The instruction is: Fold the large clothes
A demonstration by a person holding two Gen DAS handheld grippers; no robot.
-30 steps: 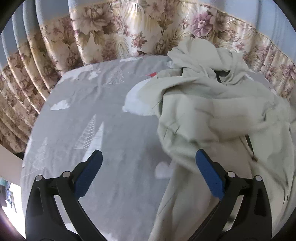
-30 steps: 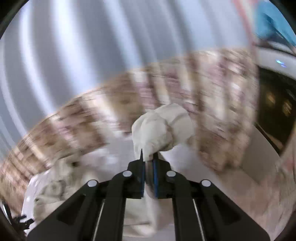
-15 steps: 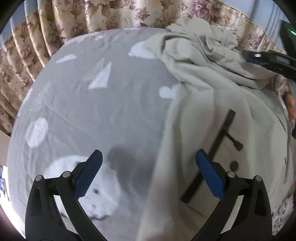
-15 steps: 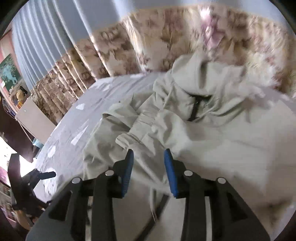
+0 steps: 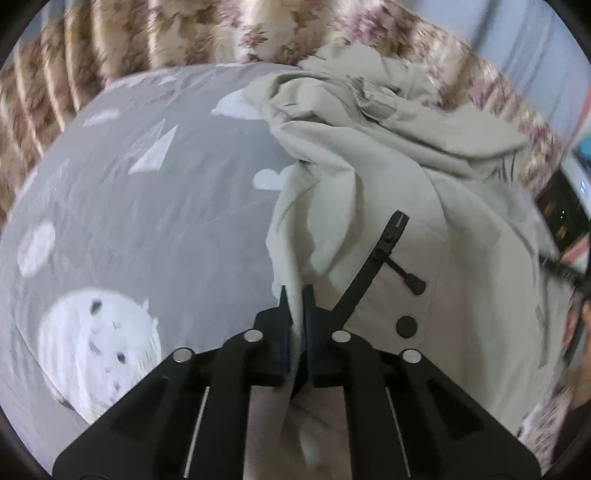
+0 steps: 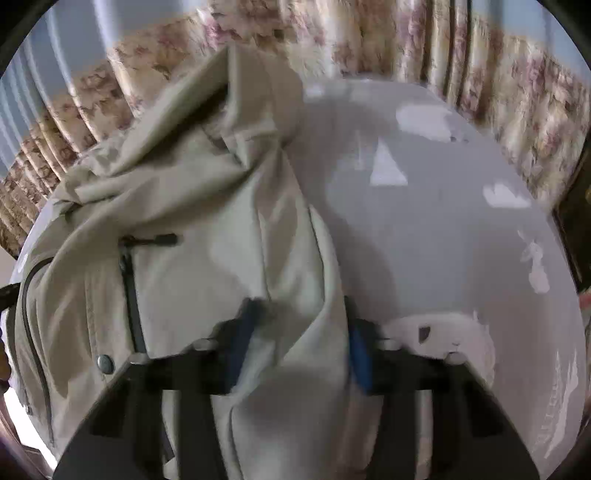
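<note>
1. Left wrist view: left gripper (image 5: 295,295) pinches the beige jacket's (image 5: 388,192) edge on the grey bedsheet (image 5: 147,206).
2. Right gripper (image 6: 295,332), blurred, straddles jacket fabric with jaws apart.
3. Risk: fabric may slip if pulled unevenly.

In the left wrist view, a jacket (image 5: 461,258) is lying on a bed (image 5: 147,221), covering it from 12 o'clock round to 5 o'clock, while bare sheet is spreading out from 7 to 11 o'clock. A curtain (image 5: 184,33) is hanging behind the bed at 12 o'clock. A pocket zipper (image 5: 380,254) is running across the jacket just right of centre, with a snap button (image 5: 406,326) sitting beside its near end at 4 o'clock. In the right wrist view, the jacket is lying from 6 to 11 o'clock, its hood (image 6: 251,96) is resting at the far end toward 12 o'clock, and bare sheet is stretching from 1 to 4 o'clock.
</note>
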